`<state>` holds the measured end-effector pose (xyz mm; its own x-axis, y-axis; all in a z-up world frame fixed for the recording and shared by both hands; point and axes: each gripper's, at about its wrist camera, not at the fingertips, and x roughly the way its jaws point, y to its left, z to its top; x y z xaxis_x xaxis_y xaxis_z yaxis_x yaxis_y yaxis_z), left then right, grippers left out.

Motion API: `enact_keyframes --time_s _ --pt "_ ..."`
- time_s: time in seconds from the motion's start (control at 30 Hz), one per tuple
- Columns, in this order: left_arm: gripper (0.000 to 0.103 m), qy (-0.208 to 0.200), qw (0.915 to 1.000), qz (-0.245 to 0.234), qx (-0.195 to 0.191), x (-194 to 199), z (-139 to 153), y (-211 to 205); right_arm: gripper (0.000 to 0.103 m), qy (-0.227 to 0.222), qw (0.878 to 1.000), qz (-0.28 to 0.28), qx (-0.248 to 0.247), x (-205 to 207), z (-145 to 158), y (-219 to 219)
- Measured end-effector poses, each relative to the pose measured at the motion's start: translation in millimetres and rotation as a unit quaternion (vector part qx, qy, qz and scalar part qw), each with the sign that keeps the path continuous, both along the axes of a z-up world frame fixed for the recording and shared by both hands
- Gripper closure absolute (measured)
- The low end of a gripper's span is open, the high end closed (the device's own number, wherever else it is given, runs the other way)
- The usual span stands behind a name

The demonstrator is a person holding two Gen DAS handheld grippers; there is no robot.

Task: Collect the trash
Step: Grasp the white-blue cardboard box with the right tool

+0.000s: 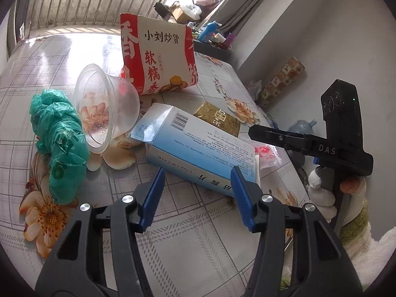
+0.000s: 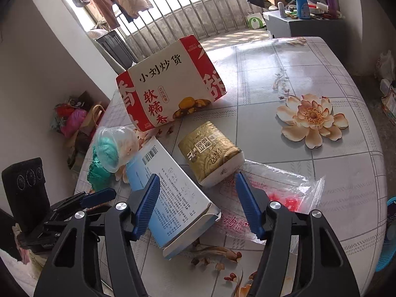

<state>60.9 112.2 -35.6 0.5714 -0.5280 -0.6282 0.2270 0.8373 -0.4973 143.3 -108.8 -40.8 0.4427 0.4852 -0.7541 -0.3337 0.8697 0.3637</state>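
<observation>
Trash lies on a flower-patterned table (image 1: 198, 235). A blue-white medicine box (image 1: 198, 153) lies flat; it also shows in the right wrist view (image 2: 173, 198). My left gripper (image 1: 198, 175) is open, its jaws on either side of the box's near end. My right gripper (image 2: 196, 185) is open above the box and a clear plastic bag (image 2: 279, 185). A gold packet (image 2: 210, 153), a red-white snack bag (image 2: 170, 86), a clear plastic cup (image 1: 106, 109) on its side and a green plastic bag (image 1: 59, 143) lie around.
The right gripper's body (image 1: 344, 133) shows at the table's right edge in the left wrist view. A blue basket (image 2: 388, 235) sits below the table edge. A railing (image 1: 86, 2) and a cluttered cabinet (image 2: 304, 22) stand beyond the table.
</observation>
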Motion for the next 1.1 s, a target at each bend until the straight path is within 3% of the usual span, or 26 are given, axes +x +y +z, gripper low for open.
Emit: enact_keyframes --time_s 0.17,0.43,0.6,0.77,0.87,1.1 --pt "0.066 0.011 0.9998 -0.01 -0.015 2.9 -8.1 -0.7 0.05 0.041 0.999 0.024 -0.002 5.4 -17.1 9.1" --pt "0.073 0.03 0.9993 0.004 -0.022 -2.6 -14.4 15.8 0.05 0.08 0.99 0.12 -0.002 -34.0 -29.1 27.9" --pt "0.073 0.02 0.9994 0.028 -0.001 -10.7 -6.4 30.9 0.05 0.053 0.992 0.112 -0.025 -43.1 -20.2 31.7" --pt "0.073 0.007 0.9986 0.051 0.013 -12.5 3.5 44.3 0.034 0.013 0.994 0.096 -0.047 -34.7 -10.5 45.6" --pt "0.073 0.006 0.9984 0.053 0.019 -12.7 3.4 47.1 0.028 0.002 0.99 0.112 -0.084 -32.2 -15.0 66.1" --pt "0.073 0.001 0.9982 0.053 0.028 -11.5 1.3 45.9 0.028 0.005 0.979 0.143 -0.146 -34.0 -32.0 96.8"
